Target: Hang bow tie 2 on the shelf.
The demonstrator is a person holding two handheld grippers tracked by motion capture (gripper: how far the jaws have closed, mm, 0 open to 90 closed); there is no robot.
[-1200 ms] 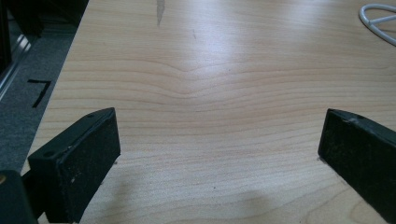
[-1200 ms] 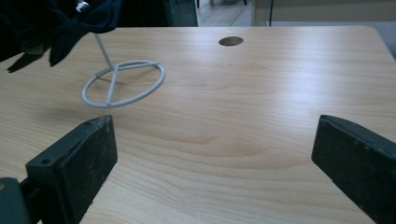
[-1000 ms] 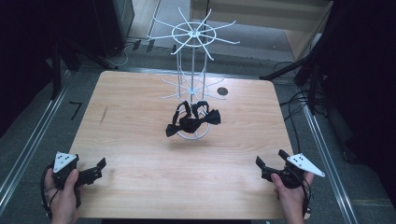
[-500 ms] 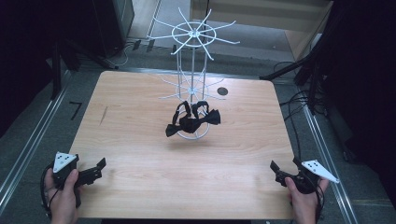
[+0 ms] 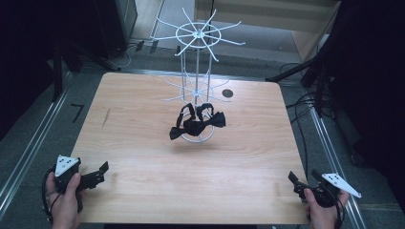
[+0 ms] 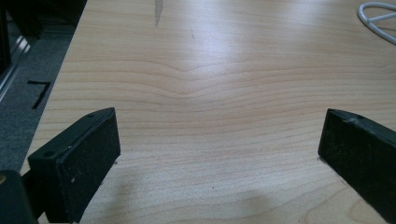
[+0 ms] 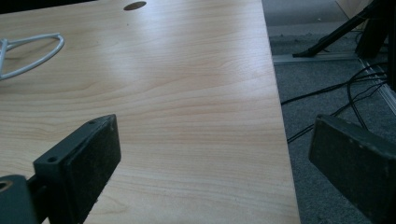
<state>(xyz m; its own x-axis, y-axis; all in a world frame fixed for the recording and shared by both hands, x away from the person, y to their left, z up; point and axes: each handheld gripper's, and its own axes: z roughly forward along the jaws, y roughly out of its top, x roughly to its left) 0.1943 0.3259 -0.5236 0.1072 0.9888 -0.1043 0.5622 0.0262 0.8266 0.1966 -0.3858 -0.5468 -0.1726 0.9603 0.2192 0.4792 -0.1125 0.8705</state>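
A white wire display stand (image 5: 197,71) with spoked tiers rises from the middle of the wooden table (image 5: 143,157). Black bow ties (image 5: 196,125) hang bunched low on it, over its ring base. My left gripper (image 5: 97,174) rests at the table's near left corner, held by a hand, and is open with nothing between its jaws (image 6: 219,126). My right gripper (image 5: 296,185) sits at the near right corner, partly over the table edge, open and holding nothing (image 7: 212,135). Part of the stand's white ring base (image 6: 377,18) (image 7: 29,57) lies far ahead of each gripper.
A round dark hole (image 5: 228,93) (image 7: 135,5) is set in the table behind the stand. Metal rails (image 5: 28,143) run along both sides of the table. Cables (image 5: 305,109) and black tripod legs (image 7: 336,39) lie on the grey floor to the right.
My right gripper has drawn back and to the right, toward the near right corner of the table. The left gripper, the stand and the bow ties have not moved.
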